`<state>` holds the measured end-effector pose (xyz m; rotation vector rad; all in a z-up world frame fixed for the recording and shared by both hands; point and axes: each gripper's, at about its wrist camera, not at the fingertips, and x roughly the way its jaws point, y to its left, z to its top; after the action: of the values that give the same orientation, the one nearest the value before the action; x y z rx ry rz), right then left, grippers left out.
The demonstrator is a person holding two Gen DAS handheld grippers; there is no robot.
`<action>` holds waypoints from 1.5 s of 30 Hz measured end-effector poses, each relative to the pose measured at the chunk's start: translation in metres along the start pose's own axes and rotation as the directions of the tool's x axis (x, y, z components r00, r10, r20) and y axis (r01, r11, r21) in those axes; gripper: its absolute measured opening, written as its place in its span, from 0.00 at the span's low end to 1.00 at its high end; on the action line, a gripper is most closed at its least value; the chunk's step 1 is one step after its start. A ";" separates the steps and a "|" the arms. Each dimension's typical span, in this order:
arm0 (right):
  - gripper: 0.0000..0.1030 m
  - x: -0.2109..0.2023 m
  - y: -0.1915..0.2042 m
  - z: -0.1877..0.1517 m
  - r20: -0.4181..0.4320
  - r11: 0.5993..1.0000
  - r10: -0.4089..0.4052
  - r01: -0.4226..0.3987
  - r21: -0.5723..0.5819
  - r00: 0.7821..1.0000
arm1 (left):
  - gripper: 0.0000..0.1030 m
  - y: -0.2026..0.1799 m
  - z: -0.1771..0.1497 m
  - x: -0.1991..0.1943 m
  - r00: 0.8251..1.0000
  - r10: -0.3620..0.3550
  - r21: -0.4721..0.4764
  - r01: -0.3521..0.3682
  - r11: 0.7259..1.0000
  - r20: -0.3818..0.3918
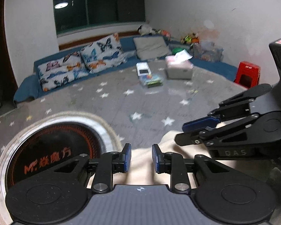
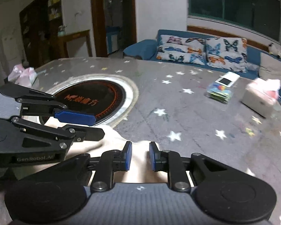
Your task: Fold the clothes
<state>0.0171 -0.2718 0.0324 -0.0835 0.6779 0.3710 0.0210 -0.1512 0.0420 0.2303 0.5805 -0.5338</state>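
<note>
A cream garment (image 1: 140, 170) lies on the star-patterned table at the near edge, also in the right wrist view (image 2: 114, 140). My left gripper (image 1: 141, 158) is open, its blue pads astride the cloth with a gap between them. My right gripper (image 2: 138, 156) is open the same way over the cloth. Each gripper shows in the other's view: the right one (image 1: 181, 131) enters from the right, the left one (image 2: 99, 125) from the left, both over the garment and close together.
A round black cooktop (image 1: 52, 150) with orange lettering is set in the table (image 2: 196, 116) left of the garment. Farther back lie a tissue box (image 1: 178, 66), a clear box of small items (image 1: 149, 78) and a white device. A blue sofa with butterfly cushions (image 1: 80, 65) stands behind.
</note>
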 end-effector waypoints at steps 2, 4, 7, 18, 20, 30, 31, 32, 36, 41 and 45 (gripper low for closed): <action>0.17 -0.014 -0.007 -0.008 -0.001 0.999 -0.026 0.026 0.025 1.000 | 0.26 -0.004 0.001 0.003 1.000 -0.017 0.005 0.017 1.000 -0.002; 0.17 -0.019 -0.014 -0.016 -0.012 0.998 -0.051 0.051 0.046 0.999 | 0.26 -0.009 0.000 0.007 0.999 -0.031 0.011 0.031 0.999 -0.010; 0.17 -0.024 -0.031 -0.031 -0.040 0.991 -0.100 0.103 0.090 0.994 | 0.26 -0.013 -0.002 0.018 0.999 -0.036 0.013 0.036 0.999 -0.033; 0.17 -0.030 -0.037 -0.022 0.006 0.990 -0.108 0.107 0.097 0.994 | 0.27 -0.017 -0.006 0.027 0.999 -0.007 -0.001 0.007 1.000 -0.044; 0.17 -0.025 -0.029 -0.016 0.016 0.993 -0.090 0.089 0.074 0.996 | 0.27 -0.017 -0.007 0.026 0.999 -0.005 -0.011 0.004 1.000 -0.041; 0.19 -0.011 -0.023 -0.006 0.008 0.997 -0.078 0.078 0.024 0.997 | 0.29 -0.015 -0.008 0.026 0.999 -0.007 -0.024 0.006 1.000 -0.037; 0.19 -0.013 -0.024 -0.006 0.008 0.996 -0.082 0.082 0.024 0.997 | 0.29 -0.015 -0.008 0.025 0.999 -0.011 -0.026 0.010 1.000 -0.035; 0.19 -0.014 -0.025 -0.006 0.008 0.996 -0.086 0.086 0.023 0.996 | 0.30 -0.015 -0.008 0.024 0.999 -0.013 -0.027 0.012 1.000 -0.032; 0.19 -0.033 -0.027 -0.012 0.011 0.995 -0.095 0.095 0.021 0.995 | 0.30 -0.018 -0.009 0.009 0.999 -0.036 -0.024 0.036 0.999 -0.010; 0.19 -0.064 -0.013 -0.034 0.002 0.998 -0.062 0.062 0.000 0.998 | 0.31 -0.027 -0.019 -0.020 0.997 -0.068 0.004 0.068 0.998 0.023; 0.19 -0.075 0.007 -0.052 -0.006 0.999 -0.025 0.025 -0.021 1.000 | 0.31 -0.029 -0.033 -0.039 0.997 -0.067 0.012 0.067 0.998 0.029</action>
<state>-0.0706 -0.2987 0.0390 -0.1134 0.6789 0.3541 -0.0372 -0.1481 0.0361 0.2133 0.5583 -0.6047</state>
